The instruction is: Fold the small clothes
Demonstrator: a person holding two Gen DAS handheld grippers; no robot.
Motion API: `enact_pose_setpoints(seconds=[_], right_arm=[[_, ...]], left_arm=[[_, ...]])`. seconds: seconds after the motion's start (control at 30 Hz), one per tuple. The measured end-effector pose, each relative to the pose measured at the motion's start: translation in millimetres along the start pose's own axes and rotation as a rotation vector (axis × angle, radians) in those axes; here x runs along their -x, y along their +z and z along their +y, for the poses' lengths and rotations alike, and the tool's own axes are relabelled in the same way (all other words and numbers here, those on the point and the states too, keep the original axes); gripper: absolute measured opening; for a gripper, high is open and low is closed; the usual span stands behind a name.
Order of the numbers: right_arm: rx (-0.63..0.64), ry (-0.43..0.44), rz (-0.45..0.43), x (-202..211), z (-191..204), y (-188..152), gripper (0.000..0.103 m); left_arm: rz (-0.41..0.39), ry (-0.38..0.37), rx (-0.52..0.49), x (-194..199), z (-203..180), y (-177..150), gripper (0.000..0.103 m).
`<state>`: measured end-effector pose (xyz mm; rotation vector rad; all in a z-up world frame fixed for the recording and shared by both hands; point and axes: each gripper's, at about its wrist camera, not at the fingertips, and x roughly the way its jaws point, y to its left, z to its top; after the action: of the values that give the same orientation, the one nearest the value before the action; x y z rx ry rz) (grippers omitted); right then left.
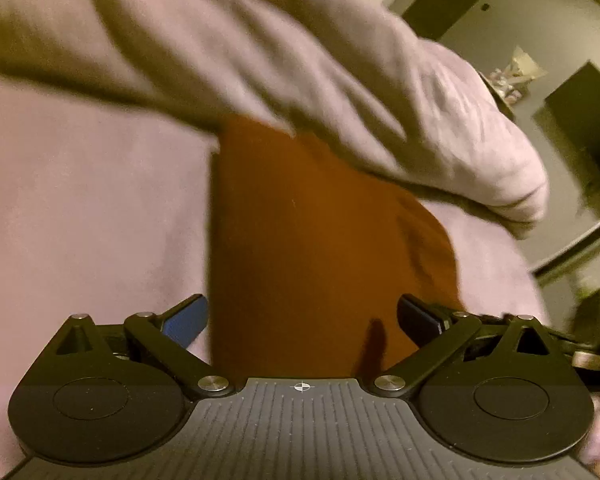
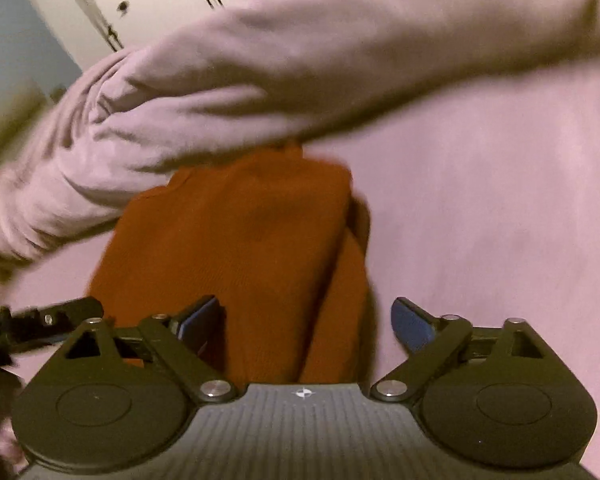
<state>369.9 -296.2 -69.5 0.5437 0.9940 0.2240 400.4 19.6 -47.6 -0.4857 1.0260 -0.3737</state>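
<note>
Pink bedding [image 1: 80, 208] carries a folded orange garment [image 1: 308, 240], long axis running away from both grippers' parted jaws

Duvet roll [image 1: 340, 80] overhanging orange garment [image 1: 308, 240]

txt: none showing legible | labels/brands/nos: none | only sign showing: small crosshair mark sitting on left gripper body [image 1: 303, 387] & right gripper body [image 2: 302, 393]
</note>
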Motion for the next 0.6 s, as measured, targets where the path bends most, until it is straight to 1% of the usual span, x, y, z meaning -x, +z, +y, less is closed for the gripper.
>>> enact_pose_setpoints(seconds=[0.03, 0.07, 0.1, 0.13, 0.2, 0.3, 0.33, 0.37, 0.4, 0.43, 0.47, 0.5, 0.53, 0.6], right_arm=[[-0.046, 0.045, 0.022, -3.1, -7.6, 1.8, 0.078], [-0.083, 0.085, 0.034, -6.1, -13.3, 3.6, 0.072], [-0.109, 0.116, 0.045, -9.4, -16.7, 4.8, 0.063], [-0.123, 0.127, 0.054, -12.6, -18.4, 6.4, 0.063], [-0.142, 0.151, 0.076, -21.0, -21.0, 9.3, 0.063], [-0.205, 0.197, 0.100, -31.8, -27.6, 14.0, 0.063], [-0.217, 0.207, 0.104, -35.0, -27.7, 16.1, 0.063], [-0.229, 0.214, 0.106, -38.7, -26.8, 17.7, 0.063], [-0.235, 0.213, 0.107, -41.0, -25.0, 18.8, 0.063], [-0.233, 0.207, 0.105, -41.0, -21.9, 19.3, 0.058], [-0.218, 0.209, 0.100, -39.4, -17.2, 19.1, 0.053], [-0.205, 0.211, 0.093, -35.8, -14.5, 19.2, 0.045], [-0.176, 0.200, 0.079, -30.9, -7.0, 19.1, 0.041], [-0.097, 0.178, 0.050, -21.2, 13.2, 19.9, 0.039]], left_arm=[[0.029, -0.010, 0.042, -6.0, 4.1, 1.5, 0.098], [0.036, -0.010, 0.061, -10.3, 6.0, 2.5, 0.093], [0.045, -0.015, 0.072, -14.7, 8.8, 3.7, 0.091], [0.055, -0.015, 0.083, -18.7, 11.8, 4.7, 0.085], [0.048, -0.041, 0.113, -24.2, 19.1, 7.2, 0.086], [0.051, -0.078, 0.163, -33.9, 28.7, 11.1, 0.086], [0.049, -0.083, 0.177, -35.4, 29.6, 13.2, 0.084], [0.048, -0.085, 0.185, -35.6, 30.0, 14.6, 0.072], [0.051, -0.086, 0.186, -35.4, 31.2, 15.9, 0.068], [0.053, -0.094, 0.192, -33.2, 33.0, 15.9, 0.061], [0.052, -0.103, 0.199, -29.6, 34.7, 16.0, 0.057], [0.045, -0.108, 0.199, -24.7, 35.7, 16.0, 0.056], [0.036, -0.102, 0.189, -20.4, 33.2, 15.3, 0.054], [0.026, -0.097, 0.169, -10.8, 26.7, 16.4, 0.053]])
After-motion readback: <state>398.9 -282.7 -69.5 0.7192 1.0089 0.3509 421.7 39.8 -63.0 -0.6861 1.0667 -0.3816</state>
